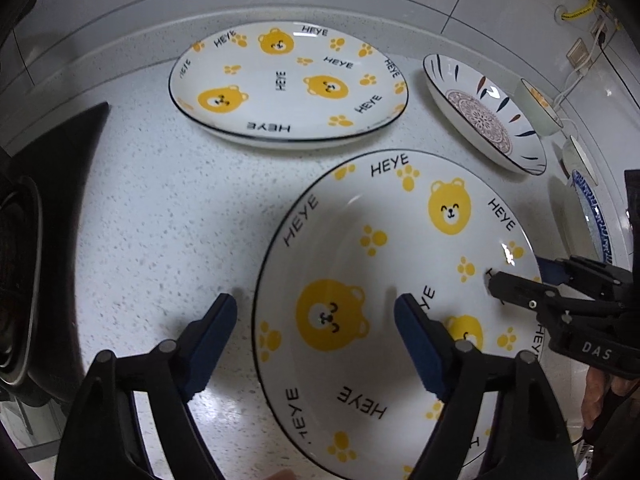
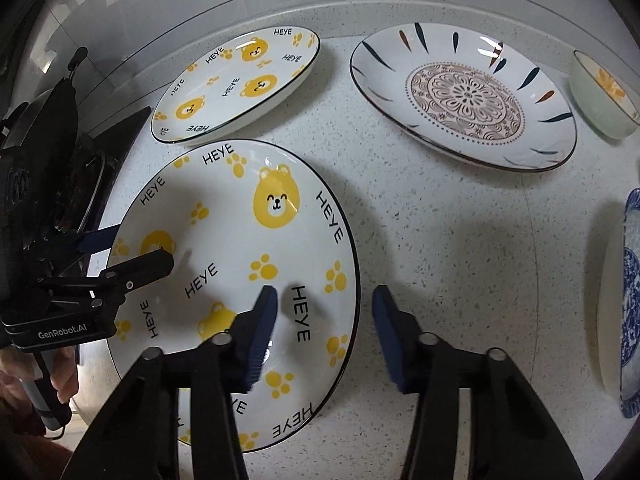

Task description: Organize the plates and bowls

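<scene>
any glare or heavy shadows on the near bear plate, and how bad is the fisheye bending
Left wrist view: a small glare spot sits on the near bear plate toward its right rim, and a soft shadow covers its upper-left well. Right wrist view: the left gripper shadows the plate's left side; the counter's back edge bows into an arc, and the corners go black.

Left wrist view: the near bear plate [image 1: 384, 300] loses its lower rim at the bottom edge, and its right rim is covered by the right hand-held gripper [image 1: 496, 284]. Two small bowls [image 1: 538, 106] at far right are squeezed too small to read. Right wrist view: the blue patterned plate [image 2: 630, 304] is cut off by the right border. The dark object [image 2: 80, 184] at left is indistinct behind the left hand-held gripper [image 2: 136, 256].
</scene>
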Tool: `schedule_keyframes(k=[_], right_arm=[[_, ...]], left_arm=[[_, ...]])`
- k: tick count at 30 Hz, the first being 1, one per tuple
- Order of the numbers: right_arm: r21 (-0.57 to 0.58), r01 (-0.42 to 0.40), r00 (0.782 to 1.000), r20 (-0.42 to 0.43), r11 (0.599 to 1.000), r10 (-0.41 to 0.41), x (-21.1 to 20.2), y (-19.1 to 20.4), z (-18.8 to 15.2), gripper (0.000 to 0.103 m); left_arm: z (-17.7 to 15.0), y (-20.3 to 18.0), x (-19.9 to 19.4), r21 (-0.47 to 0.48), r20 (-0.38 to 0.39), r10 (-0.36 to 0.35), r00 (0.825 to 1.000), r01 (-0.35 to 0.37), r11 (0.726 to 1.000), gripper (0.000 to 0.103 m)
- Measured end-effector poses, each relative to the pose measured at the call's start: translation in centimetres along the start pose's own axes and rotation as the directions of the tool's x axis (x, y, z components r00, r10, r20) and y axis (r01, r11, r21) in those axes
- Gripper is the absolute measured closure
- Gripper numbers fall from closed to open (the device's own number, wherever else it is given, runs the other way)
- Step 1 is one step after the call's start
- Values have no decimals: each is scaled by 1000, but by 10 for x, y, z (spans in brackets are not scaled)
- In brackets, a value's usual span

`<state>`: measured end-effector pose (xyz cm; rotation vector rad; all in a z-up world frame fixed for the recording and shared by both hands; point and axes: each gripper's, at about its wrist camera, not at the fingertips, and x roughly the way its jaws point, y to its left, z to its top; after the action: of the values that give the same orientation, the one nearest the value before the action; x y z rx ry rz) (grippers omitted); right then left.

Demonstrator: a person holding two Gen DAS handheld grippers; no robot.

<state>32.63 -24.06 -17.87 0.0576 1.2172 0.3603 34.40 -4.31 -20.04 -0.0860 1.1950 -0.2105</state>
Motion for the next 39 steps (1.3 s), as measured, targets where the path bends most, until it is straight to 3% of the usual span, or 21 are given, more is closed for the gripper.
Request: schedule_keyframes(k=[4,22,23,24,25,27,32,36,39], right_arm=[[3,-34,999,-8,999,34,1,-5,0,79],[-73,-99,995,-23,992,97,1,-6,-1,83],[-77,-99,995,-23,992,98,1,-6,-1,83],[-80,-98,995,-23,992,97,1,-6,-1,83],[-83,-98,995,-23,992,96,1,-6,0,83],[-82,-98,995,-19,992,97,1,-6,0,83],[-80,-102,995,-7,992,102,0,-7,-1,85],[-76,-101,995,5,992,102,-2,-8,-3,86],[-62,-109,994,4,992,110,-3,-11,-4,86]], left_arm=[[-2,-1,0,0,14,-11,1000,11,1000,26],[-2,14,-5,-21,-13,-137,990,137,990,26],[-3,13,-5,-11,-17,-128,992,128,992,33],[-4,12,-6,-1,-15,-112,994,112,994,51],[-5,11,-6,4,-15,-106,994,106,994,61],[-6,15,-6,-10,-11,-69,998,69,998,77],[-8,24,-8,-27,-9,-103,995,102,994,82],[-12,38,-8,-116,-14,-190,982,187,976,89],[-19,39,-9,-143,-17,-211,977,207,968,90]])
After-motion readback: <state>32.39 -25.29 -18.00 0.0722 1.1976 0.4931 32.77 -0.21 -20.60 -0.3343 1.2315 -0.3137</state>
